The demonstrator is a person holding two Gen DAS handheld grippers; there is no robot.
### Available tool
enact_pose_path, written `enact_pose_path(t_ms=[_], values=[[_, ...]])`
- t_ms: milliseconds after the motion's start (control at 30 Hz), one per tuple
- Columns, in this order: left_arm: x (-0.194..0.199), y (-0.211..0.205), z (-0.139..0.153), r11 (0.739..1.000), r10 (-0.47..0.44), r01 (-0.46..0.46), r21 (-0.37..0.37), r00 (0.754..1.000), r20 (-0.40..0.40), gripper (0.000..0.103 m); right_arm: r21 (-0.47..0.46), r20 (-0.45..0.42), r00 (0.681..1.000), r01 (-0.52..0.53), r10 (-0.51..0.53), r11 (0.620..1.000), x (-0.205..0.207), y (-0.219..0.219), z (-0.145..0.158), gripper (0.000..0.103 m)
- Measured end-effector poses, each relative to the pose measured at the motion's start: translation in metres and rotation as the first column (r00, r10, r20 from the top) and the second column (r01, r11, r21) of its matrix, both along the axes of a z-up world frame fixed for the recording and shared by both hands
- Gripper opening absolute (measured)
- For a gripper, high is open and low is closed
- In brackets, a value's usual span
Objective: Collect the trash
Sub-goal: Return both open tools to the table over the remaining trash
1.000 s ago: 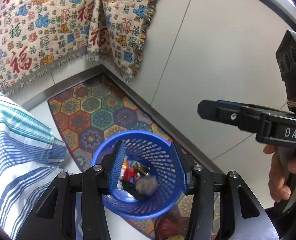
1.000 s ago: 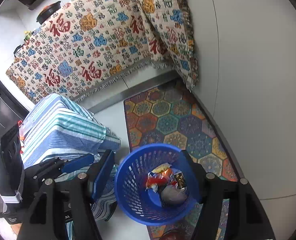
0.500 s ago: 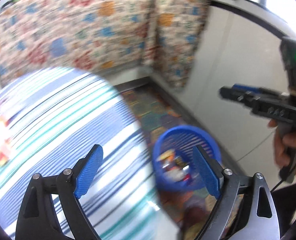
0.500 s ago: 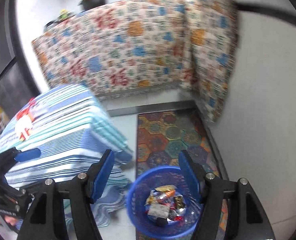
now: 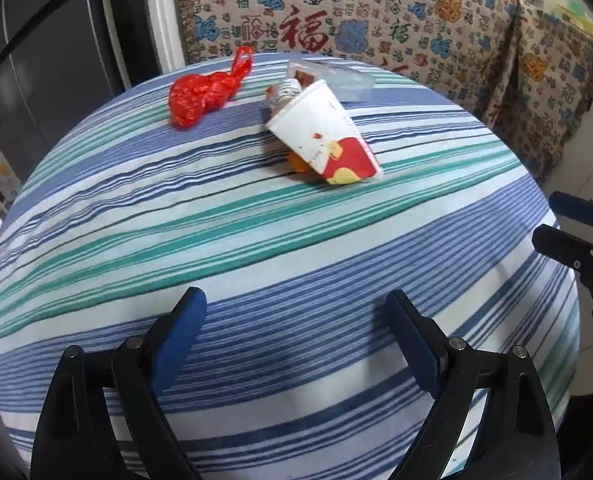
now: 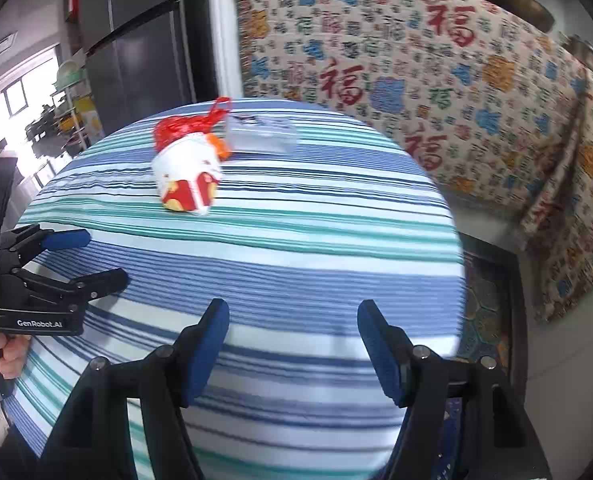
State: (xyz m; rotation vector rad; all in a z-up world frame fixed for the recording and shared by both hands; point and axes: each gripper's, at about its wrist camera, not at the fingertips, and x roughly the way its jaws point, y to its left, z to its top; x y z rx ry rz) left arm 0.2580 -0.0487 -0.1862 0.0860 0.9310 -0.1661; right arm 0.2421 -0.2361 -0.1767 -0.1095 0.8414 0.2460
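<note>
A striped table holds trash at its far side. A tipped white and red paper cup lies there, seen also in the right wrist view. A crumpled red plastic bag lies to its left. A clear plastic wrapper lies behind the cup, with a small orange piece under the cup. My left gripper is open and empty over the near table edge. My right gripper is open and empty, to the right of the left one.
A patterned cloth covers the counter behind the table. A dark fridge stands at the back left. A patterned rug lies on the floor to the right of the table. The blue basket is out of view.
Both grippers have swung up from the blue basket on the floor to face the striped table top. The trash on the table has come into view.
</note>
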Motion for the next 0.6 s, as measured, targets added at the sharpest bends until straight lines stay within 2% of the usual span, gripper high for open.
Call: enact_pose_path(t_ms=[167, 300, 467, 600], values=[[0.004, 0.009, -0.004, 1.0, -0.011, 0.011, 0.004, 1.0, -0.002, 0.097, -0.012, -0.026, 0.998, -0.051, 0.051, 0.999, 0.018, 0.029, -0.013, 0.068], [0.008, 0.013, -0.005, 1.0, -0.016, 0.016, 0.011, 1.0, -0.013, 0.103, -0.007, -0.059, 0.997, -0.054, 0.054, 0.999, 0.027, 0.033, -0.024, 0.068], [0.011, 0.026, -0.004, 0.999, -0.05, 0.051, 0.015, 0.999, -0.018, 0.103, -0.006, -0.064, 0.996, -0.07, 0.07, 0.998, 0.037, 0.041, -0.029, 0.07], [0.016, 0.057, -0.004, 1.0, 0.0, 0.001, 0.011, 1.0, -0.015, 0.103, -0.004, -0.072, 0.991, -0.116, 0.115, 0.993, 0.045, 0.052, -0.028, 0.07]])
